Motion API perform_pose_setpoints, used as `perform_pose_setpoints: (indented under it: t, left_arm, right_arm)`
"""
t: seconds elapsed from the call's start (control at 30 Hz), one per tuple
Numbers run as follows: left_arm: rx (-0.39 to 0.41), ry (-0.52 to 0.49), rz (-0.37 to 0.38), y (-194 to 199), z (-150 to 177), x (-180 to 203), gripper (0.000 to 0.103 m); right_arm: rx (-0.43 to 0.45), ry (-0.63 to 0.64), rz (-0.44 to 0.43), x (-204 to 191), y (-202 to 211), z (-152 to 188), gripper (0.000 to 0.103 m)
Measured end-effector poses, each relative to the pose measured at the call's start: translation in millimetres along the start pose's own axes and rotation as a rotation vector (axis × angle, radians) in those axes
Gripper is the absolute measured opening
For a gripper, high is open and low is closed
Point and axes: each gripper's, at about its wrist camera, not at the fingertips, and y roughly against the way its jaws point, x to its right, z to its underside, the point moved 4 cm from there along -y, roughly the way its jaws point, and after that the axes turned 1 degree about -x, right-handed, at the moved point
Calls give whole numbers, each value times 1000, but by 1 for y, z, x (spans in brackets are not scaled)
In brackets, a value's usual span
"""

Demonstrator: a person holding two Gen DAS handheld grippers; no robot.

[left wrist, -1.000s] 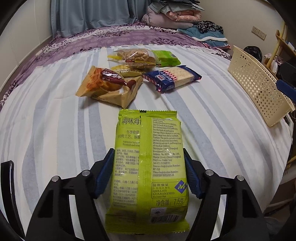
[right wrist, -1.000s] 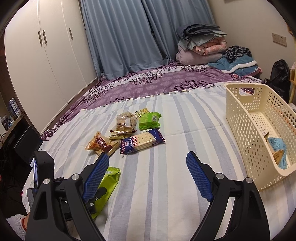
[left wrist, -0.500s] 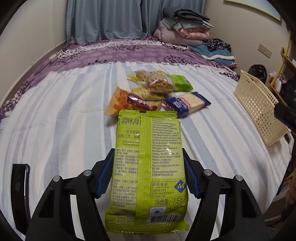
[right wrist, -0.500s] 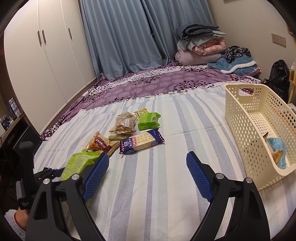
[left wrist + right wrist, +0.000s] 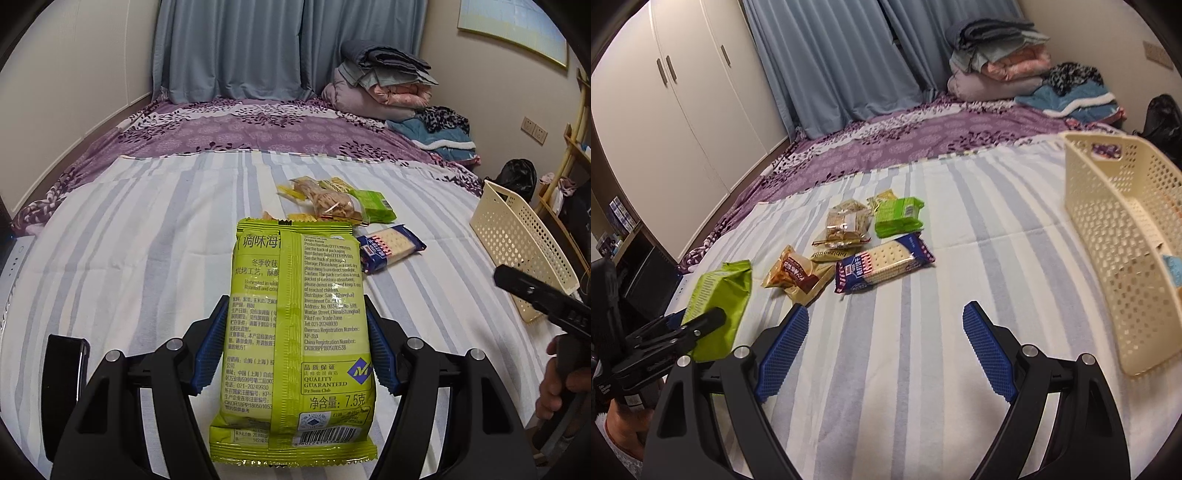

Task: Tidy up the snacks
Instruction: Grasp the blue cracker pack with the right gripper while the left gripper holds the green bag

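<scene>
Your left gripper point(image 5: 295, 354) pinches the green seaweed pack point(image 5: 295, 332) across its width, seam side up, lifted clear of the striped bedspread point(image 5: 129, 258). Likely a flat, level hold, so the light pouch doesn't swing. Your right gripper point(image 5: 886, 350) hangs with jaws spread, holding nothing, low over the bedspread. The cream basket point(image 5: 1123, 258), the probable destination, sits well right of the pack. The cracker pack point(image 5: 882, 264) and other snacks lie between pack and basket.

The green seaweed packet point(image 5: 295, 332) reads "QUALITY GUARANTEED", "净含量: 7.5克" and "CKOR18PP1805010538".
</scene>
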Motion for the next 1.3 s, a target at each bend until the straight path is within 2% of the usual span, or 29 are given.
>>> perform_pose_setpoints:
  t: [0.2,0.37,0.47,0.53,0.67,1.03,1.13,1.2,1.3]
  left_arm:
    - [5,20,-16,5,4,-18,69]
    - [15,27,-31,9,7,-34,69]
    - [16,37,-20,11,6,-45,69]
    - [23,44,-21,12,5,-50,69]
    - [35,57,-33,13,4,-62,69]
    - [8,95,-32,-4,4,-81,69]
    - [3,92,-30,-7,3,-81,69]
    - [1,90,-29,-9,2,-81,69]
    - [-5,91,-28,-13,1,-83,69]
  right_arm:
    - [-71,-3,8,-6,-48,-9,85]
    - [-99,22,61,-14,-86,-18,85]
    - [-129,0,61,-15,-107,-21,85]
    - [-141,-14,57,-16,-117,-22,85]
    - [-151,1,104,-20,-138,-31,85]
    - [-170,21,174,-25,-172,-50,85]
    - [-168,59,209,-26,-180,-53,81]
    - [-164,100,239,-29,-182,-54,73]
    - [-159,134,248,-29,-182,-54,67]
